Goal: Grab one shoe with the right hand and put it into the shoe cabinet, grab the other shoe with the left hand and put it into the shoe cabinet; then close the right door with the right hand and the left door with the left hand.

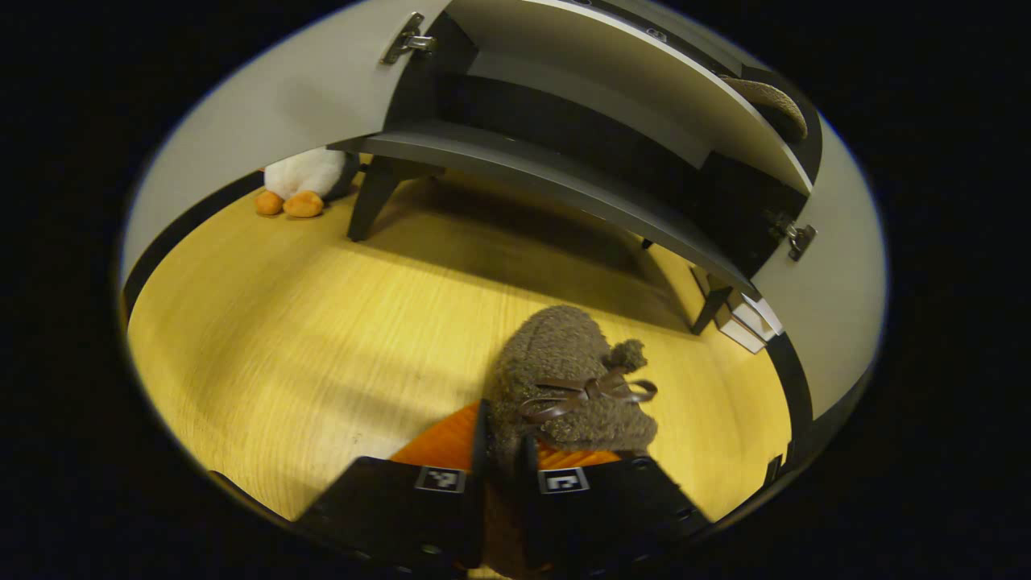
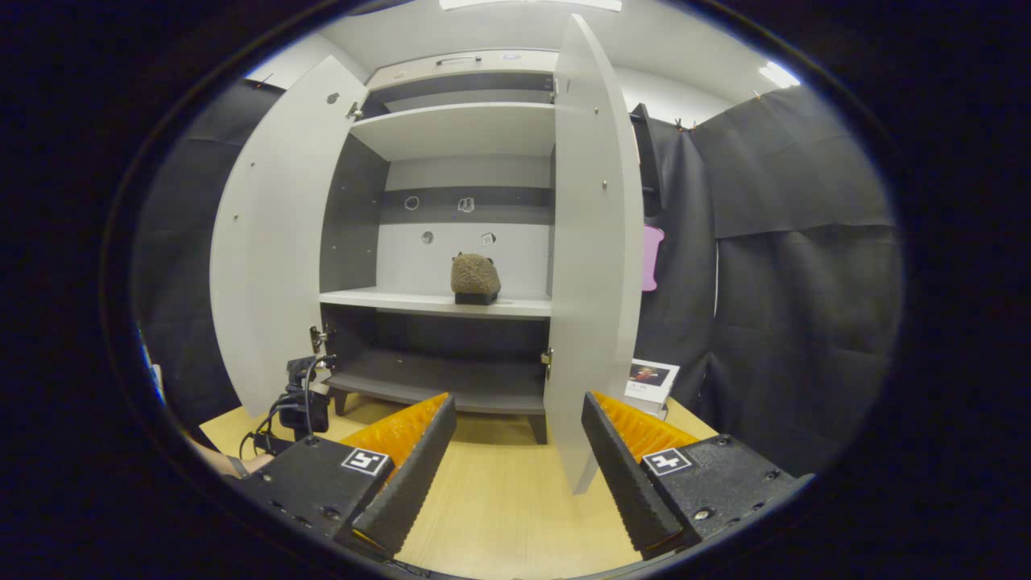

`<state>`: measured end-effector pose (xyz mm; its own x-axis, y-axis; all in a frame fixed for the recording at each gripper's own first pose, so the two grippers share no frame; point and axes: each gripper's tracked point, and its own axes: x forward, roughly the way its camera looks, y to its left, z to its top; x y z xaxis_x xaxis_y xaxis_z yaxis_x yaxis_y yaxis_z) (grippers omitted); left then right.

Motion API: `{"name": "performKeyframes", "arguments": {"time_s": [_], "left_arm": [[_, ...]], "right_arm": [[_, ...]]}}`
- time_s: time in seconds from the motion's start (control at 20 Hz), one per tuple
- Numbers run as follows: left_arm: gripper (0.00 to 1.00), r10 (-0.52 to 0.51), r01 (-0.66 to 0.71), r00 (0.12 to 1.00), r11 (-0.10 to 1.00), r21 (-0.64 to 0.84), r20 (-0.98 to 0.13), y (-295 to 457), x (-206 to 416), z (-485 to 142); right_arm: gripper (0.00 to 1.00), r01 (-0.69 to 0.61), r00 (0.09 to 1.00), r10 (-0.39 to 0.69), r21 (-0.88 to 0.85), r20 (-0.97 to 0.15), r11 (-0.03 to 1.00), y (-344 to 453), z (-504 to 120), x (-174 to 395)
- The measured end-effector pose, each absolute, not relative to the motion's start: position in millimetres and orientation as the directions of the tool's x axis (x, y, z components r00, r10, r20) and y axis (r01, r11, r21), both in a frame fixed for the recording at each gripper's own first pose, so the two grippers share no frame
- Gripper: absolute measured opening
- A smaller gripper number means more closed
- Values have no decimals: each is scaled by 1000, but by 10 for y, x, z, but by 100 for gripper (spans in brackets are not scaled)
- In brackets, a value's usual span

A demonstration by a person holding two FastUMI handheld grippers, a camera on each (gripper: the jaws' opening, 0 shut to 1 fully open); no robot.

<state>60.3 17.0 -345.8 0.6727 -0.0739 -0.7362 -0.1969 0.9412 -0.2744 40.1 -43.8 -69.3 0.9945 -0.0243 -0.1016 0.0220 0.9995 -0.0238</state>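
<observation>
I see one fuzzy brown shoe [image 1: 576,379] with a dark bow low over the wooden floor, toe toward my shoe cabinet [image 2: 451,302]. The other shoe [image 2: 474,276] sits upright on the middle shelf, both pale doors standing open.

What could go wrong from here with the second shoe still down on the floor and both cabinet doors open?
1. The left hand-held gripper pinches only the back edge of the fuzzy shoe, so the shoe may tip or slip out on the lift.
2. The first shoe already sits on the middle shelf; the second could knock it.
3. The right door stands wide open near the open right hand-held gripper, which might bump it.
</observation>
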Motion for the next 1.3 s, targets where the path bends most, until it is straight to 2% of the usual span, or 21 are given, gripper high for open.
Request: {"name": "performKeyframes", "arguments": {"time_s": [0.05, 0.2, 0.4, 0.5, 0.65, 0.8, 0.95, 1.05, 1.2, 1.25, 1.3], "left_arm": [[8, -76, -190, 695, 940, -284, -715, 173, 613, -3487], [3, -38, -209, 712, 942, -264, -701, 217, 508, -3263], [0, -13, -163, 879, 931, -326, -476, 194, 755, -1718], [0, 16, -152, 923, 934, -325, -385, 193, 1085, -1016], [0, 32, -141, 945, 938, -318, -324, 168, 1855, -303], [0, -19, -108, 929, 940, -322, -370, 62, 2681, 60], [0, -66, -112, 871, 938, -327, -487, -24, 3389, -17], [0, -35, -163, 814, 944, -286, -580, -9, 3763, -376], [0, 25, -222, 778, 946, -237, -628, 126, 3950, -459], [12, 37, -234, 757, 947, -218, -652, 152, 3970, -519], [12, 37, -244, 739, 945, -216, -673, 146, 3961, -552]], "right_arm": [[99, 13, 995, -15, -20, -102, 1000, -410, -687, 413], [99, -16, 995, 13, -25, -103, 1000, -337, -690, 445], [99, -42, 995, 38, -37, -96, 998, -242, -657, 466], [99, -59, 994, 55, -30, -96, 998, -175, -666, 470], [99, -87, 992, 85, -14, -91, 996, -74, -666, 424], [99, -78, 996, 74, -65, -59, 995, -122, -583, 422], [99, -56, 998, 54, -49, -41, 997, -216, -526, 404], [99, -32, 998, 32, -11, -46, 999, -289, -541, 394], [99, 10, 998, -10, 12, -64, 1000, -399, -607, 368], [99, 19, 997, -18, 13, -75, 1000, -430, -645, 361], [99, 24, 996, -23, 15, -86, 1000, -457, -677, 366]]}}
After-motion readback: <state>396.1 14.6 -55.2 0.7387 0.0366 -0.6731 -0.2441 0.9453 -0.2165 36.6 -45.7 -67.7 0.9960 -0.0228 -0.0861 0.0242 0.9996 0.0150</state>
